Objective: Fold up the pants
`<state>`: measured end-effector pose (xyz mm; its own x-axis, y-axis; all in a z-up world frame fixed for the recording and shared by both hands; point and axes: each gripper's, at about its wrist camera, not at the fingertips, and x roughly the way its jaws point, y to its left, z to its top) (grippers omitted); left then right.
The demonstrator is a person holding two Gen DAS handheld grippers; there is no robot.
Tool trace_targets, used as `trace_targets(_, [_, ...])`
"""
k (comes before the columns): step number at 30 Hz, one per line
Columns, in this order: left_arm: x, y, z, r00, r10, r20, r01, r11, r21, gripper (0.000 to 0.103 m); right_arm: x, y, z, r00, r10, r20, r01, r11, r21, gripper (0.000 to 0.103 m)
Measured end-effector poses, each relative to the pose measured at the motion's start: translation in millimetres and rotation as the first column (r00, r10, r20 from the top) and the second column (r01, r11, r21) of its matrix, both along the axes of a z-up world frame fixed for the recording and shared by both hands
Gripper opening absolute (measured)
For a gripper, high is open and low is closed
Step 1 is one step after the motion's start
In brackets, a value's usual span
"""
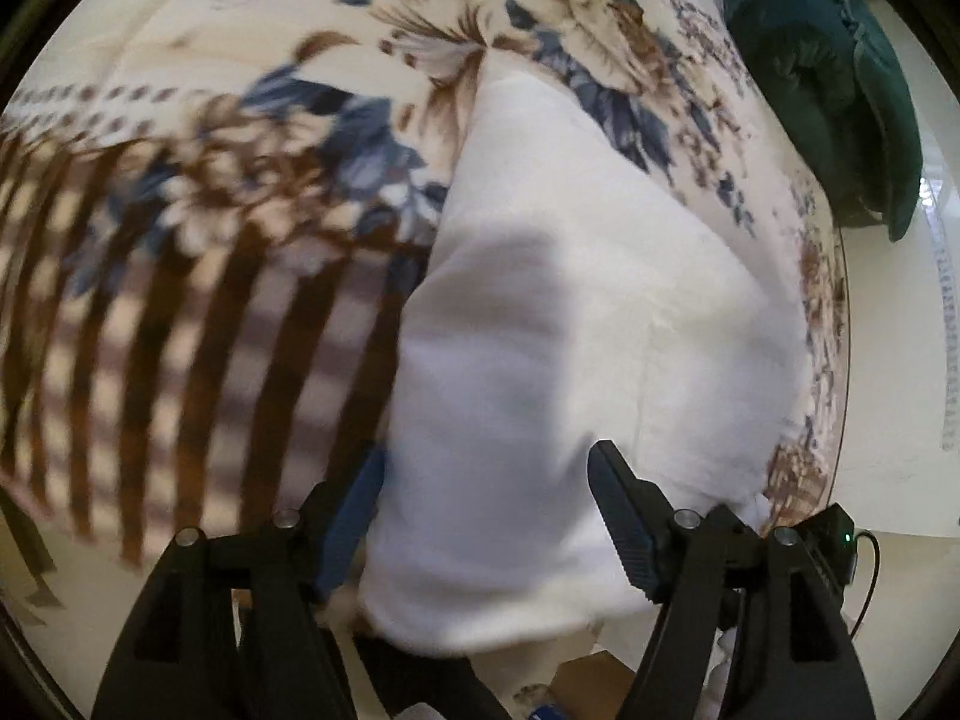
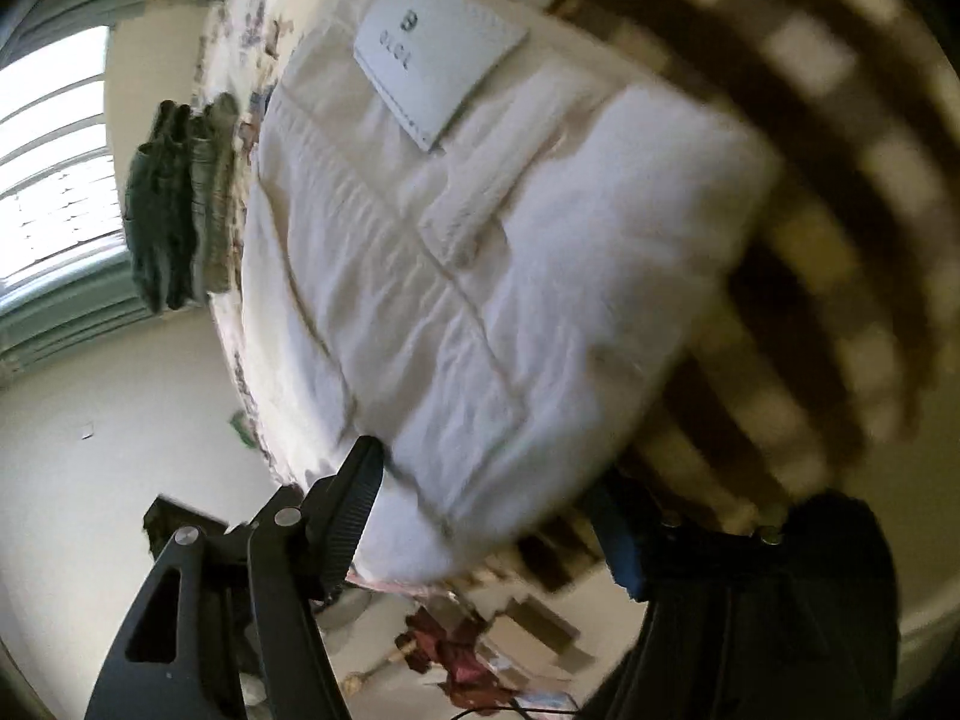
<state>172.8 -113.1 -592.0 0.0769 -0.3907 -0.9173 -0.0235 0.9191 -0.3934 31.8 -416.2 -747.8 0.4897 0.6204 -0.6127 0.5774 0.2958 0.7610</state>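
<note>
White folded pants (image 1: 558,324) run lengthwise away from both wide-apart grippers, left gripper (image 1: 486,516) and right gripper (image 2: 492,510).

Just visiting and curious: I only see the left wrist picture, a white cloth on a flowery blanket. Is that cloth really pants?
Observer: Yes. The right wrist view shows a belt loop on the white pants.
Operator: Any brand mark?
Observer: A white label patch with dark print sits beyond the loop.
Operator: And the other gripper?
Observer: The right gripper is open, one finger on either side of the pants' near edge.
</note>
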Motion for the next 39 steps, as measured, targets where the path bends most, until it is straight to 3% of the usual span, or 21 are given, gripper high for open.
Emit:
trace_targets(5, [17.0,-8.8,-15.4,1.000,-0.024,-0.008,0.024,0.999,-0.034,0.077,-3.9,4.0,-4.3,0.996,-0.065,0.055,0.063,0.998,0.024,0.079])
trace_targets(10, [22.7,-2.6,-25.5,1.000,-0.006,-0.022,0.004,0.995,-0.103,0.082,-0.3,-6.1,8.3,0.978,-0.134,0.157,0.115,0.985,0.126,0.079])
trace_targets(15, [26.3,1.5,-33.8,0.999,0.012,-0.037,-0.018,0.985,-0.172,0.087,23.1,-9.3,-3.6,0.982,-0.072,0.175,0.055,0.993,0.104,0.079])
trace_targets(20, [25.6,2.3,-31.7,0.999,0.044,-0.022,-0.047,0.979,-0.198,0.084,25.4,-8.0,-14.7,0.978,-0.068,0.195,0.047,0.993,0.110,0.077])
trace_targets(22, [24.1,1.3,-24.8,0.999,0.044,0.005,-0.042,0.974,-0.224,0.059,22.1,-5.3,-10.5,0.979,-0.073,0.191,0.056,0.994,0.093,0.068])
trace_targets(23, [22.3,2.7,-21.7,0.999,0.047,0.017,-0.042,0.974,-0.221,0.055,22.1,-4.4,-7.9,0.979,-0.076,0.187,0.062,0.995,0.081,0.062])
trace_targets(25, [17.8,2.9,-12.6,0.998,0.047,0.047,-0.035,0.973,-0.228,0.033,25.3,-2.2,-1.2,0.980,-0.089,0.180,0.078,0.995,0.069,0.057])
trace_targets(27, [15.8,0.3,-0.4,0.996,0.043,0.078,-0.025,0.974,-0.227,0.026,29.3,1.3,11.8,0.980,-0.089,0.177,0.084,0.996,0.035,0.052])
trace_targets(39, [33.0,0.2,95.1,0.989,0.052,0.139,-0.019,0.973,-0.229,0.024,63.0,-8.9,117.3,0.974,-0.025,0.227,0.034,0.999,-0.033,0.047])
